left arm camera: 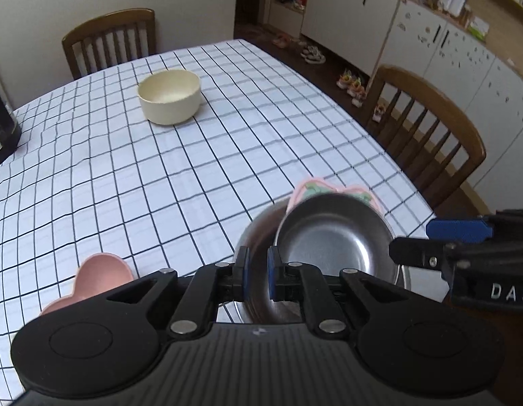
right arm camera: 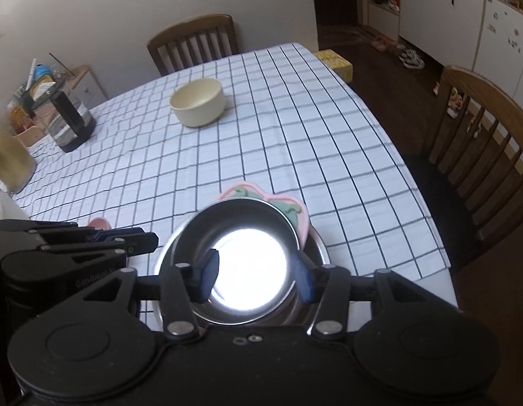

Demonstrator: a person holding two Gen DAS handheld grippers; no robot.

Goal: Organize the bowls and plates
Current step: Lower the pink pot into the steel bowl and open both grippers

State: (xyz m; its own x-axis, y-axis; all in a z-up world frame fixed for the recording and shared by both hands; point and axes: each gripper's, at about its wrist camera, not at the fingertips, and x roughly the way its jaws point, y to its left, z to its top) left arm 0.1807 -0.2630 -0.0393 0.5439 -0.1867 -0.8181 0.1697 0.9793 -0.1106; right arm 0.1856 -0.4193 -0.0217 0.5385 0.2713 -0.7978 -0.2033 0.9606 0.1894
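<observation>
A small steel bowl (left arm camera: 332,240) (right arm camera: 241,233) rests tilted inside a wider steel bowl (left arm camera: 258,226) (right arm camera: 317,247) at the near edge of the checked table. A pink plate with a green pattern (left arm camera: 315,186) (right arm camera: 290,206) lies behind them, its near part hidden by the bowls. My left gripper (left arm camera: 258,270) (right arm camera: 149,238) is shut on the wider bowl's left rim. My right gripper (right arm camera: 256,275) (left arm camera: 417,240) hangs open over the small bowl, its blue pads touching nothing. A cream bowl (left arm camera: 169,96) (right arm camera: 198,101) stands alone farther back. A pink heart-shaped dish (left arm camera: 99,277) (right arm camera: 99,222) lies at the near left.
A dark kettle (right arm camera: 70,121) (left arm camera: 1,128) and a pale container (right arm camera: 7,159) stand at the table's left side. Wooden chairs stand at the far end (left arm camera: 109,40) and on the right (right arm camera: 481,128). The table's right edge (right arm camera: 413,176) drops to a dark floor.
</observation>
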